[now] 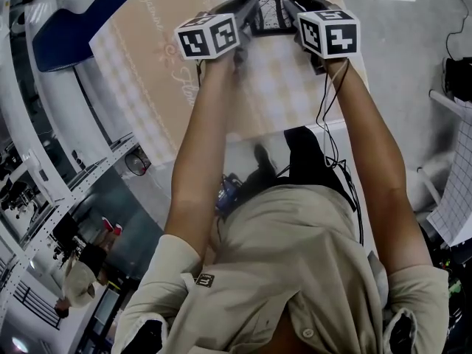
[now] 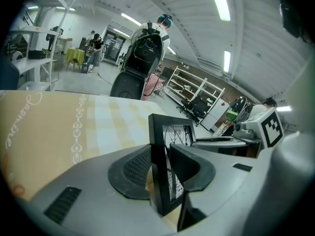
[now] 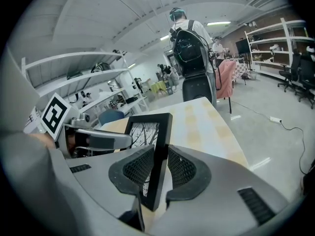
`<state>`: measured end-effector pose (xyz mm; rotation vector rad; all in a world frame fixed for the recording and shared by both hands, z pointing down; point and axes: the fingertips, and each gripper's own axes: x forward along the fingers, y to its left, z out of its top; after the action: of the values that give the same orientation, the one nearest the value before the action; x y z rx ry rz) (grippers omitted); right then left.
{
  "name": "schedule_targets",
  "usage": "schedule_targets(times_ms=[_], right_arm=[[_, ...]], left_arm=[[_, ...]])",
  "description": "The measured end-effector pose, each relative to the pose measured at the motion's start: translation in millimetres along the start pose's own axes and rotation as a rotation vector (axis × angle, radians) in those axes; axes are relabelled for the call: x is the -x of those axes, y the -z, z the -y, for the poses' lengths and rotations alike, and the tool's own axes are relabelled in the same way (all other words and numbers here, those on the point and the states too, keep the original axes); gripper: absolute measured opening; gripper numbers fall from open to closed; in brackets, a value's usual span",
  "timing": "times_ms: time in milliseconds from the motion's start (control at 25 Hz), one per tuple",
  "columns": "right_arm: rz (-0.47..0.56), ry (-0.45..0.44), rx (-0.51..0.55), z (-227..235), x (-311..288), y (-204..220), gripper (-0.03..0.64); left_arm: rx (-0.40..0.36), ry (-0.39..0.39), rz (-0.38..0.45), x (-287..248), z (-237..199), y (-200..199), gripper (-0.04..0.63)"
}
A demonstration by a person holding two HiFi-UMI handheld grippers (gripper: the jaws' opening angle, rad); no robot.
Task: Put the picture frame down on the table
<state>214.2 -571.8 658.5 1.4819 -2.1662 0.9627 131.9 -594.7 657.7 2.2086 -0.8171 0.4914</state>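
Between both grippers, ahead of my hands: small black picture frame with bare-tree print (image 1: 267,6). Left gripper (image 1: 248,13) clamped on frame's left rail, right gripper (image 1: 287,9) clamped on right rail. Two-sided pinch probably there to stop twist and keep frame square for lowering. Beige checked-cloth table (image 1: 147,72) lies under jaws; can't tell if frame touches cloth. Print faces back toward me. Long axis seems to run along jaws, top edge farthest from hands.

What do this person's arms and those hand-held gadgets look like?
The left gripper and right gripper are grey, with black mesh-textured pads. Each carries a white cube printed with black square markers. A thin black cable runs along the right arm. The person wears a beige short-sleeved shirt.
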Motion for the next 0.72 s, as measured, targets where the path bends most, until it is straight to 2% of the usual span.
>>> schedule_targets(times_ms=[440,720], right_arm=[[-0.002,0.034,0.046,6.3,-21.6,6.0,0.089],[-0.004,0.073,0.092,10.3,-27.6,5.0,0.089]], left_arm=[[0.009,-0.056,-0.011,-14.5,-23.0,14.2,0.13],[-0.032,-0.079,-0.011,-16.2,-25.9,12.0,0.133]])
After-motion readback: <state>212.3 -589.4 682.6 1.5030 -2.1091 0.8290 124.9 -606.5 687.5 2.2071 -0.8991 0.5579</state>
